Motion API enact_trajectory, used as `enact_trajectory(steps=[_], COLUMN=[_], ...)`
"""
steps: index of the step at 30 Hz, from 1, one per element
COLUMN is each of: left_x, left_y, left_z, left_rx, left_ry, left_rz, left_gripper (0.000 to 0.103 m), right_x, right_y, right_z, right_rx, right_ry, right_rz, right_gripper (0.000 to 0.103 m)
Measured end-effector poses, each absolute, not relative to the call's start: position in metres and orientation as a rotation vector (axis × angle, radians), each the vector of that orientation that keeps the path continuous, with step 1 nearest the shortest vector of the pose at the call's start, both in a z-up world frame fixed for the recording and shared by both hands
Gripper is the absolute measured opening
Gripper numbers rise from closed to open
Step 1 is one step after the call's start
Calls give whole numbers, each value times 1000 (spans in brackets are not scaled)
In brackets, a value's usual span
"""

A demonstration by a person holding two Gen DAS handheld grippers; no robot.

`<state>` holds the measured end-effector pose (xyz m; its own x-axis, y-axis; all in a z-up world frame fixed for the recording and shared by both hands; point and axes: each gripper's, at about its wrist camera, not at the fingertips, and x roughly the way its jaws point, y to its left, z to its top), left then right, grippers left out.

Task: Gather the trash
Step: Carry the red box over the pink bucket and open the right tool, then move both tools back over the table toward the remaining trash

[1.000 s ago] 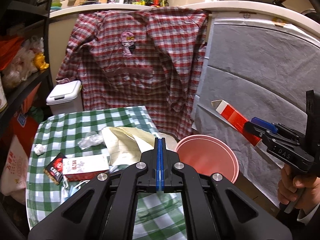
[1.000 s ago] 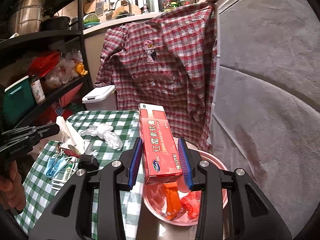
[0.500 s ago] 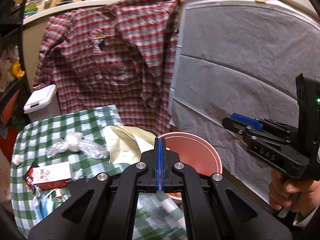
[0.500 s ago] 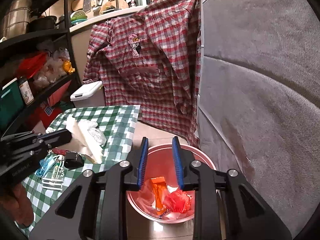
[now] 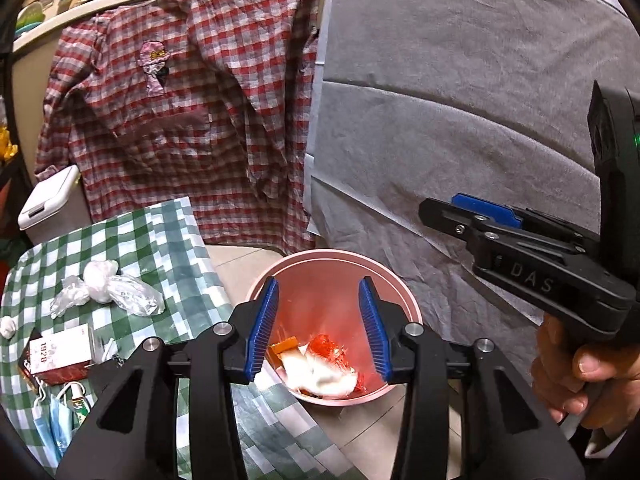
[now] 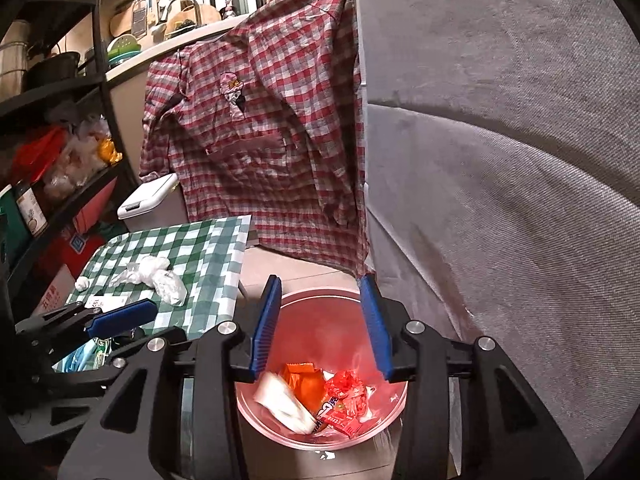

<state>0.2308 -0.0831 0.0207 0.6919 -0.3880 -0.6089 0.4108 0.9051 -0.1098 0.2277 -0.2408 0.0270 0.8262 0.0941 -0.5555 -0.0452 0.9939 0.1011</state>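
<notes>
**Two grippers emptying out over the pink bin**

Both grippers are hanging over the pink bin (image 5: 334, 268) now, and that is the big change. A second ago the right gripper (image 6: 320, 320) was clamped on a red toothpaste box; that box is gone from its jaws and is lying down in the bin among the wrappers, at lower centre of the right wrist view. The left gripper (image 5: 318, 320), pressed flat shut on a cream paper a moment back, has just been opening, and a white, blurred piece of paper (image 5: 320, 374) is sitting in the bin right below it. The cream sheet is no longer showing on the green checked cloth (image 5: 160, 240), so I am reading that as two pieces delivered.

More is waiting at the left of the frame: a crumpled clear plastic bag (image 5: 108, 288), a small printed carton (image 5: 60, 350), blue face masks (image 5: 52, 424) at lower left and a tiny white wad (image 5: 8, 326) at the edge.

Now the fingers. The left blue pads (image 5: 262, 328) are standing roughly half apart, nothing between them, touching nothing. The right pads (image 6: 266, 324) have also just been opening again, about as wide, and they too are holding nothing over the bin.
</notes>
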Motion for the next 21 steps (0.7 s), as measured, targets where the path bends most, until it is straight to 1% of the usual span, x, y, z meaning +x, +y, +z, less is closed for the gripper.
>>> enact_trajectory(steps=[2, 7, 10, 21], left_x=[232, 229, 225, 214], left_y=[-79, -67, -59, -4], left_z=[22, 27, 31, 44], left_rx=[31, 26, 23, -16], left_ry=[668, 653, 641, 609], left_rz=[-439, -415, -401, -331], left_gripper=[36, 33, 30, 25], right_x=[228, 224, 221, 214], right_y=[-241, -235, -230, -205], right_z=[27, 29, 30, 33], right_rx=[83, 63, 54, 32], right_ry=[594, 578, 565, 548], right_rz=[75, 86, 92, 137], right_gripper=[42, 42, 42, 42])
